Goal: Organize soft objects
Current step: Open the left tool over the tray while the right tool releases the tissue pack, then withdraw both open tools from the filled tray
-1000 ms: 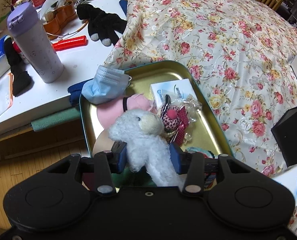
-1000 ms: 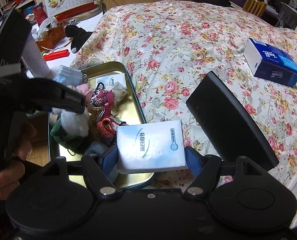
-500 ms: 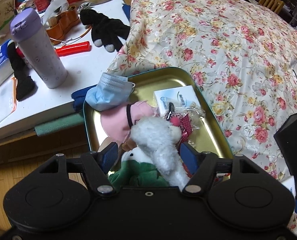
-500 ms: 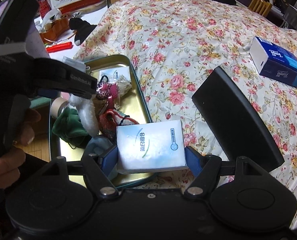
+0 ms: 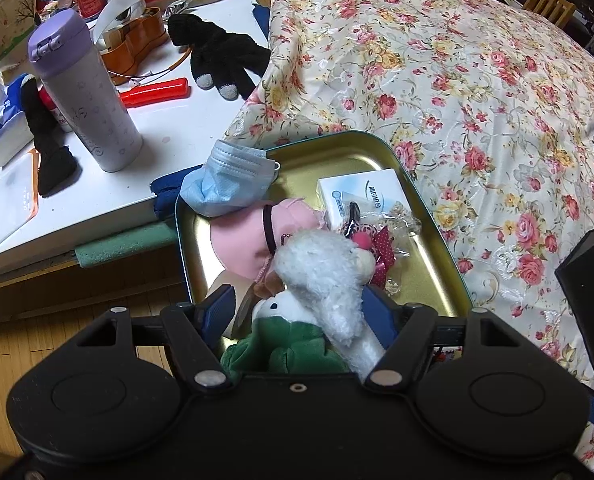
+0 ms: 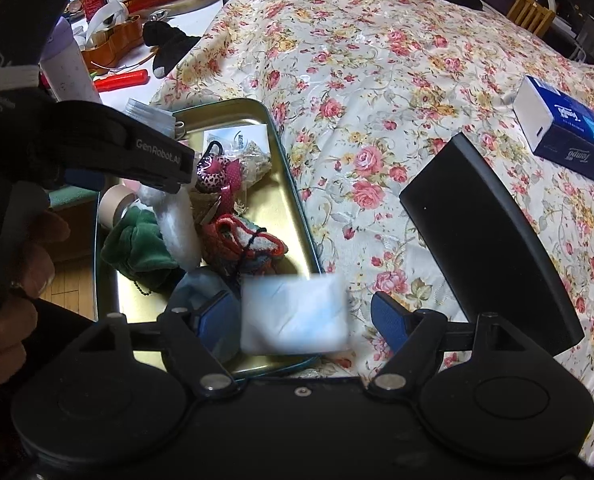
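**Both jaws letting go over the tin**

The white plush toy (image 5: 325, 276) is light and squashy; its thick body is probably the best place to pinch. It lies between the left gripper (image 5: 297, 312) jaws, which stand apart, not pressing it. The right gripper (image 6: 293, 316) jaws are opening; the blurred tissue pack (image 6: 293, 314) sits loose between them, over the tin tray (image 6: 293, 196) edge.

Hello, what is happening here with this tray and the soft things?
A person holds two grippers over a gold tray on a flowered bedspread. The left gripper is open around a white plush toy lying in the tray. The right gripper is opening, and the tissue pack sits blurred between its fingers, apparently dropping at the tray's near edge.
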The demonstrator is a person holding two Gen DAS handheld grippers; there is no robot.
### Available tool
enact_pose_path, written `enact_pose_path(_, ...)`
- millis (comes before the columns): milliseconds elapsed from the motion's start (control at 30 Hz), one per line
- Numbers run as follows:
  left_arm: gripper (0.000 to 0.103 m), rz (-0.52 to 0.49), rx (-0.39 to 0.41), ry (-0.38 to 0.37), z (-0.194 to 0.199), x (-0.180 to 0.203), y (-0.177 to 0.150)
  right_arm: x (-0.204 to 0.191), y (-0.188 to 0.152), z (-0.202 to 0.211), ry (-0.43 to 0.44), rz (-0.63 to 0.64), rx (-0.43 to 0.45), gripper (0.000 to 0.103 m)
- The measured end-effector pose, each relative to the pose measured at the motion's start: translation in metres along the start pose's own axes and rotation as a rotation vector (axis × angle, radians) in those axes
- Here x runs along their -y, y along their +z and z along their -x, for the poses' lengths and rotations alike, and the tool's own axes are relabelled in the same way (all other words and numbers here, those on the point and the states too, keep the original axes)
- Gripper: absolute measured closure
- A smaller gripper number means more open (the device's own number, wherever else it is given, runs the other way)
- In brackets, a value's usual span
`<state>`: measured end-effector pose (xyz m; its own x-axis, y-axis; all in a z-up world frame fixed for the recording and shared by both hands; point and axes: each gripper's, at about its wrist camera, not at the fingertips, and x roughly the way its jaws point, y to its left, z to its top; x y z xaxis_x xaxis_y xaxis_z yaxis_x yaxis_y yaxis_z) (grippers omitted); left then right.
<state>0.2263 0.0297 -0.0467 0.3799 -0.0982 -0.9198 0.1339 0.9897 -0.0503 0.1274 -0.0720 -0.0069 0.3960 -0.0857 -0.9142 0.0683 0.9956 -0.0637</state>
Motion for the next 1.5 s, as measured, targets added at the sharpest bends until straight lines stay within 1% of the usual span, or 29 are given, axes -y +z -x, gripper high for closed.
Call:
enact_pose_path(233,0.036,-0.017,-0.001,0.006,0.000,0.003,-0.001,0.004,-0.004,-0.001,-0.019,-0.007,-0.010,0.028)
enact_pose_path(500,0.036,-0.052,0.001,0.028,0.000,0.006,-0.006,0.011,-0.008,-0.004,-0.054,-0.046,-0.048,0.028)
enact_pose_path(600,0.031,-0.065,0.006,0.045,0.000,0.007,-0.010,0.013,-0.010,-0.003,-0.070,-0.061,-0.056,0.028)
enact_pose_path(700,0.031,-0.076,0.011,0.064,0.000,0.008,-0.014,0.016,-0.012,-0.002,-0.079,-0.082,-0.064,0.028)
enact_pose_path(867,0.031,-0.062,0.004,0.059,0.005,0.006,-0.023,0.019,-0.019,0.002,-0.097,-0.098,-0.069,0.028)
enact_pose_path(967,0.031,-0.046,0.007,0.054,0.013,0.006,-0.029,0.021,-0.023,0.004,-0.104,-0.103,-0.069,0.028)
enact_pose_path(1200,0.031,-0.042,0.037,0.073,0.040,0.012,-0.047,0.027,-0.031,0.010,-0.107,-0.120,-0.067,0.028)
enact_pose_path(1500,0.026,-0.024,0.053,0.087,0.068,0.019,-0.073,0.037,-0.041,0.023,-0.101,-0.147,-0.046,0.028)
